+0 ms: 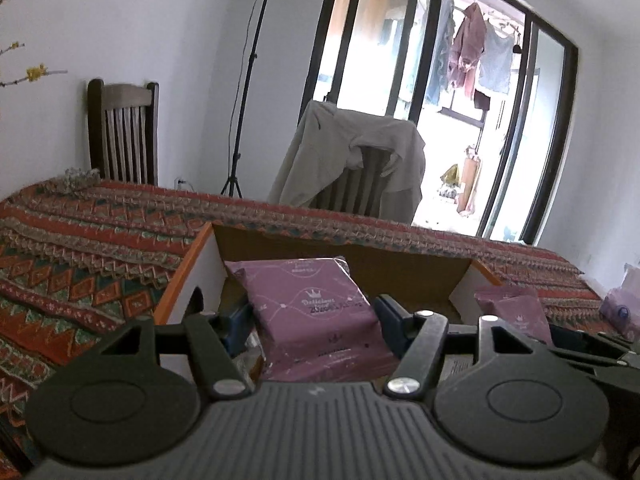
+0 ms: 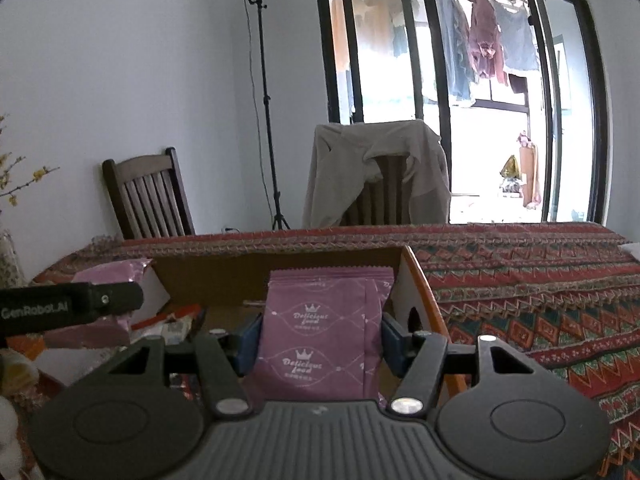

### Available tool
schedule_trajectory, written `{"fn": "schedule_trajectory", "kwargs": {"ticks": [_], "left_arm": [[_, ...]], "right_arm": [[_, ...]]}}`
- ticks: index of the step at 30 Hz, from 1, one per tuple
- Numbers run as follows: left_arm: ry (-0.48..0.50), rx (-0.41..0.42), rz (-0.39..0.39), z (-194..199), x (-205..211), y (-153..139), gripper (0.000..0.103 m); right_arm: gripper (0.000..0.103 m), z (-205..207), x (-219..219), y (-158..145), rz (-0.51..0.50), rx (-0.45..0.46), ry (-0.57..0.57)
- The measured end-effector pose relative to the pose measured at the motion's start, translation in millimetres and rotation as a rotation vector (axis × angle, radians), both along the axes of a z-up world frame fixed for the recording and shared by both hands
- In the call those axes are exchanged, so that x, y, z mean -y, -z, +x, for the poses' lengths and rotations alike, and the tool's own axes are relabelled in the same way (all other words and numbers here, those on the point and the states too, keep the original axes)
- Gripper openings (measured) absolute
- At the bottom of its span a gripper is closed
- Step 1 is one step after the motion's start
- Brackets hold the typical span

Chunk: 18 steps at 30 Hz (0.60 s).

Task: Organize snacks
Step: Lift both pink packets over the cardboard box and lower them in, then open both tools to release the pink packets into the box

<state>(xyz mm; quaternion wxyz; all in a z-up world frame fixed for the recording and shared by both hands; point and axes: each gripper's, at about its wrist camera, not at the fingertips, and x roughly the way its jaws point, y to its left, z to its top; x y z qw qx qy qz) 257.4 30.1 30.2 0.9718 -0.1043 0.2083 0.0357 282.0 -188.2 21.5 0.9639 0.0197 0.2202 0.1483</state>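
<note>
My left gripper (image 1: pixel 310 314) is shut on a purple snack packet (image 1: pixel 308 304) and holds it over the open cardboard box (image 1: pixel 188 268), tilted back. My right gripper (image 2: pixel 318 338) is shut on a second purple "Delicious food" packet (image 2: pixel 324 328), held upright over the right part of the same box (image 2: pixel 416 280). The right gripper's packet also shows at the right in the left wrist view (image 1: pixel 516 308). The left gripper's body (image 2: pixel 72 306) and its packet (image 2: pixel 108 276) show at the left in the right wrist view. Red and white snack wrappers (image 2: pixel 172 320) lie inside the box.
The box sits on a table with a red patterned cloth (image 2: pixel 520 280). Behind it stand a dark wooden chair (image 2: pixel 148 196), a chair draped with a beige jacket (image 2: pixel 376 172) and a light stand (image 2: pixel 264 100). A purple item (image 1: pixel 620 308) lies at the far right.
</note>
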Motion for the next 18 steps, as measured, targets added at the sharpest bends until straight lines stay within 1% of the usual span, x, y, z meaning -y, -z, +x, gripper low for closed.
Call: {"fn": "schedule_trajectory", "kwargs": {"ticks": [1, 2, 3, 4, 5, 6, 8, 13, 18], "left_arm": [[0.002, 0.004, -0.007, -1, -1, 1, 0.069], [0.009, 0.012, -0.013, -3, -2, 1, 0.072], [0.008, 0.022, -0.016, -5, -2, 0, 0.082], [-0.003, 0.033, -0.015, -6, -3, -1, 0.092], [-0.017, 0.045, -0.012, -9, -3, -2, 0.098], [-0.027, 0.060, -0.012, -11, -3, -2, 0.103], [-0.035, 0.076, -0.020, -14, -4, -2, 0.103], [-0.052, 0.053, -0.030, -12, -5, -2, 0.103], [-0.057, 0.051, -0.036, -12, -5, -5, 0.103]], "right_arm": [[0.062, 0, 1, 1, -0.001, -0.001, 0.004], [0.065, 0, 1, 1, 0.002, -0.001, 0.007], [0.074, -1, 2, 1, 0.007, 0.000, 0.010], [0.086, -1, 3, 1, 0.013, 0.004, 0.013], [0.092, -1, 4, 1, 0.017, 0.009, 0.018], [0.102, -2, 5, 1, 0.020, 0.011, 0.024], [0.103, -3, 7, 1, 0.018, 0.013, 0.036], [0.103, -2, 9, 2, 0.022, 0.011, 0.050], [0.103, -2, 9, 1, 0.021, 0.017, 0.049]]}}
